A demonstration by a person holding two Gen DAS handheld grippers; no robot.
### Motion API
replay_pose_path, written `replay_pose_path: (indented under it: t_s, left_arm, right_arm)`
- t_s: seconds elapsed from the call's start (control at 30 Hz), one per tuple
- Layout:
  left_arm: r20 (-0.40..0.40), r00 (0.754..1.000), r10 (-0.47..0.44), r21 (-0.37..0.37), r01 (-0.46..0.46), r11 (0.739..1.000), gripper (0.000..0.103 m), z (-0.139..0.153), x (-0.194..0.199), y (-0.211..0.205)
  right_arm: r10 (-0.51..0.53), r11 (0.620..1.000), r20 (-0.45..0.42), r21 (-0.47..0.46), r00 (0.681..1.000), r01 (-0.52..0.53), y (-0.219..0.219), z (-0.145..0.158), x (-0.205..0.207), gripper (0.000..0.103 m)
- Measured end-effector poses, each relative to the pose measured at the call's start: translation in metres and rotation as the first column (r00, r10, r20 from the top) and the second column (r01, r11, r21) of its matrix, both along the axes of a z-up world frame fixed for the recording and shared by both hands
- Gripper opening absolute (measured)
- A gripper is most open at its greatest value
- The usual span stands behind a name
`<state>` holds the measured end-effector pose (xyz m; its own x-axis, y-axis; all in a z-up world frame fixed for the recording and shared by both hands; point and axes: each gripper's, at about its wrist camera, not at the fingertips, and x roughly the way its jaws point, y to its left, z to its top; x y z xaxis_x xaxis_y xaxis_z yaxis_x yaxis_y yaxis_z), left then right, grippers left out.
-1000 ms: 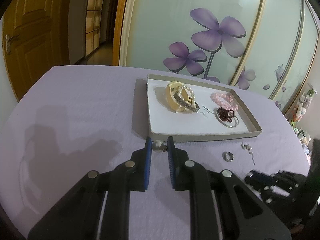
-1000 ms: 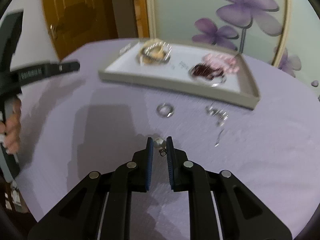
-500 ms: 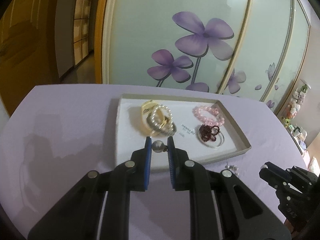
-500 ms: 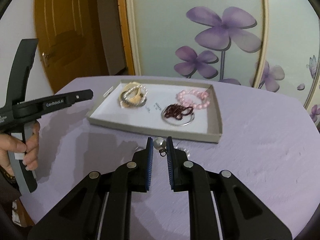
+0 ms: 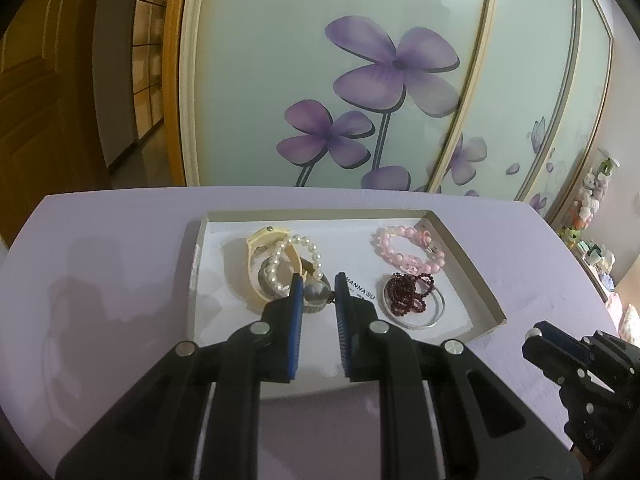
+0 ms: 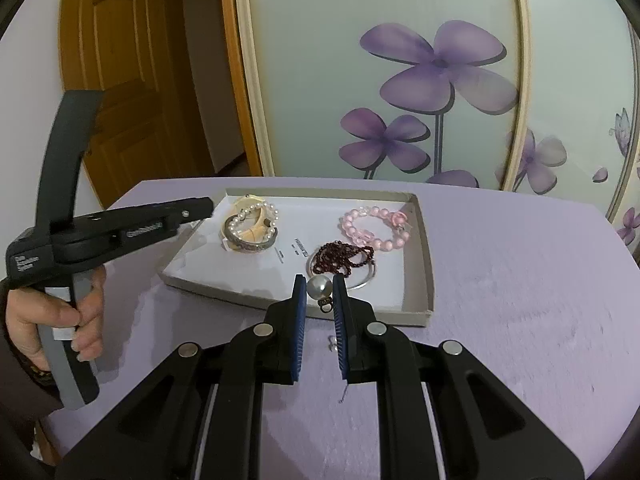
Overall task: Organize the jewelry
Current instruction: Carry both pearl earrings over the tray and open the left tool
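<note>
Left wrist: left gripper [image 5: 317,291] pinches a grey pearl [image 5: 316,293] above the tray [image 5: 472,264]. Right gripper [image 6: 319,289] pinches a white pearl [image 6: 319,288], tray at 12 o'clock.

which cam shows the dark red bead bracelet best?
Left wrist view: the dark red bead bracelet lies in the tray fully in sight, on a clear ring, right of the left claw. In the right wrist view it sits farther off, just behind the right claw and its pearl.

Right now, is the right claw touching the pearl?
Touching. The right wrist view shows the right claw pinching the pearl between both blue pads.
</note>
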<state>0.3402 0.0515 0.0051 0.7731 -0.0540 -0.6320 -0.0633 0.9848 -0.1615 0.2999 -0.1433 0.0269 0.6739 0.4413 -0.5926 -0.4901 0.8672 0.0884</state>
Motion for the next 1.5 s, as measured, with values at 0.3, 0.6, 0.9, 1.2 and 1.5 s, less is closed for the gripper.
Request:
replay_pose_path:
  t_s: [0.3, 0.6, 0.9, 1.2, 1.5]
  left_arm:
    - [-0.025, 1.0, -0.002, -0.001, 0.002, 1.0, 0.016, -0.014, 0.017, -0.001]
    - [-0.04, 0.999, 0.0, 0.002, 0.0, 1.0, 0.016, -0.022, 0.026, -0.001]
    - [-0.042, 0.999, -0.001, 0.001, 0.001, 1.0, 0.018, -0.023, 0.027, -0.001]
    - [-0.028, 1.0, 0.003, -0.029, -0.004, 1.0, 0.029, -0.023, 0.021, 0.006]
    - [0.052, 0.998, 0.047, -0.04, -0.045, 0.998, 0.042, -0.007, 0.003, 0.023]
  right_arm:
    - [-0.011, 1.0, -0.01, 0.004, 1.0, 0.011, -0.001, -0.005, 0.009, 0.014]
    - [-0.015, 1.0, -0.023, 0.006, 1.0, 0.015, -0.002, -0.009, 0.011, 0.014]
    - [-0.016, 1.0, -0.024, 0.005, 1.0, 0.016, -0.002, -0.009, 0.012, 0.014]
    - [-0.032, 0.999, -0.012, 0.001, 0.999, 0.032, 0.0, -0.008, 0.025, 0.014]
    - [-0.055, 0.998, 0.01, -0.014, 0.998, 0.055, 0.019, -0.005, 0.067, 0.014]
